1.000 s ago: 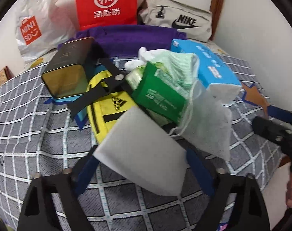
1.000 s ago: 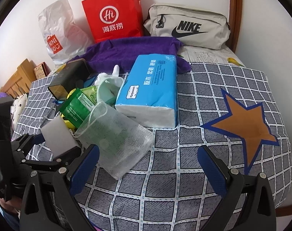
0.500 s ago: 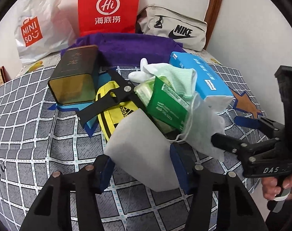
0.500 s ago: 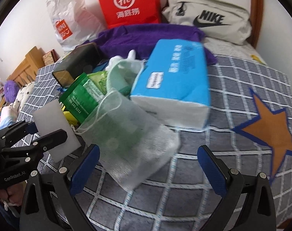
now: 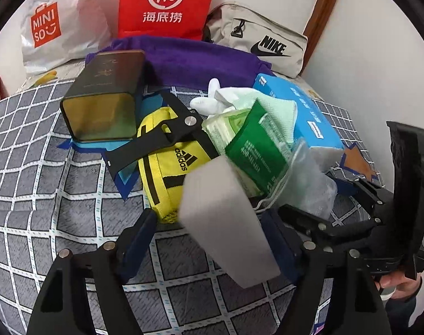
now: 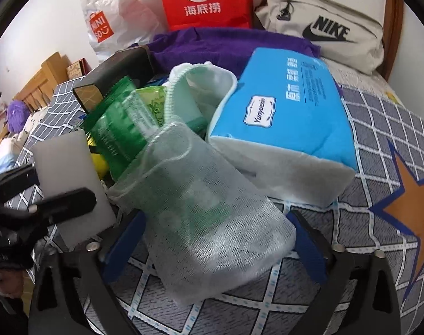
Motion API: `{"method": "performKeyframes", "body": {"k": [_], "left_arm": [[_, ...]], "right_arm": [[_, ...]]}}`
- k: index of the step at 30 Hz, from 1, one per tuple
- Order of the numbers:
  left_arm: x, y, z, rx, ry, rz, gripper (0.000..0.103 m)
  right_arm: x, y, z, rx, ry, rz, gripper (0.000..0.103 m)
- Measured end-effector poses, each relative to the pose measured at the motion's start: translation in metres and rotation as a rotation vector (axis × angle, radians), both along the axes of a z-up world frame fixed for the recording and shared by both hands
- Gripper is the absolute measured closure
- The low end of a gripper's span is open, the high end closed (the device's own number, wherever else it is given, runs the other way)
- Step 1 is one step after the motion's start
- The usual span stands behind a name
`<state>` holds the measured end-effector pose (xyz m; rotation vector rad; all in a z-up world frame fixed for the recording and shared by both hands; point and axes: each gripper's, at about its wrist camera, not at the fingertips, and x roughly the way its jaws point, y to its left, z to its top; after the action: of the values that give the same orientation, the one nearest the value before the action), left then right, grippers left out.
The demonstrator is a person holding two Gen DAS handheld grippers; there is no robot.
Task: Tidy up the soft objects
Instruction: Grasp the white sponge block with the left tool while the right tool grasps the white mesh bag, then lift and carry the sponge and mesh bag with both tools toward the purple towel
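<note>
A heap of soft things lies on a checked bedspread (image 5: pixel 44 195). A white sponge block (image 5: pixel 225 217) stands between the jaws of my left gripper (image 5: pixel 212 240), which are closing on it; the sponge (image 6: pixel 69 184) also shows in the right wrist view. A white mesh pouch (image 6: pixel 212 209) lies between the open jaws of my right gripper (image 6: pixel 212 240). Behind are a green wipes pack (image 5: pixel 256 153), a yellow adidas bag (image 5: pixel 170 173), a mint sock (image 6: pixel 200 95) and a blue tissue pack (image 6: pixel 290 111).
A dark tin box (image 5: pixel 105 103) lies at the left. A purple towel (image 5: pixel 198 61), a red paper bag (image 5: pixel 164 2), a white Miniso bag (image 5: pixel 52 25) and a beige Nike bag (image 5: pixel 256 42) line the wall. Wall and wooden frame close on the right.
My left gripper narrowed around the white sponge. My right gripper moved forward until its jaws straddle the mesh pouch.
</note>
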<state>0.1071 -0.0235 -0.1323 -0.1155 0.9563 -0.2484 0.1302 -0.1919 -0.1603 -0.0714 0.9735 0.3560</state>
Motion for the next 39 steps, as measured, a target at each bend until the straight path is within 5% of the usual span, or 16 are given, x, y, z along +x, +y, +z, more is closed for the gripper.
{"method": "performKeyframes", "body": {"k": [4,6,7,10,39], "left_arm": [[-0.003,0.000,0.003,-0.003,-0.007,-0.027,0.040],[-0.005,0.000,0.006,-0.020,-0.008,-0.050,0.060],[-0.006,0.000,0.007,-0.040,-0.004,-0.061,0.060],[-0.010,-0.004,0.011,0.005,-0.031,-0.067,0.060],[0.012,0.009,0.071,0.012,-0.112,0.000,0.061]], "right_arm": [[-0.004,-0.007,0.006,0.000,-0.017,0.021,0.051],[-0.006,-0.012,0.010,0.008,-0.011,0.031,0.069],[-0.007,-0.014,0.011,0.012,-0.008,0.037,0.079],[-0.012,-0.020,0.017,0.015,-0.011,0.047,0.091],[-0.017,-0.036,0.115,0.055,-0.191,0.018,0.096]]}}
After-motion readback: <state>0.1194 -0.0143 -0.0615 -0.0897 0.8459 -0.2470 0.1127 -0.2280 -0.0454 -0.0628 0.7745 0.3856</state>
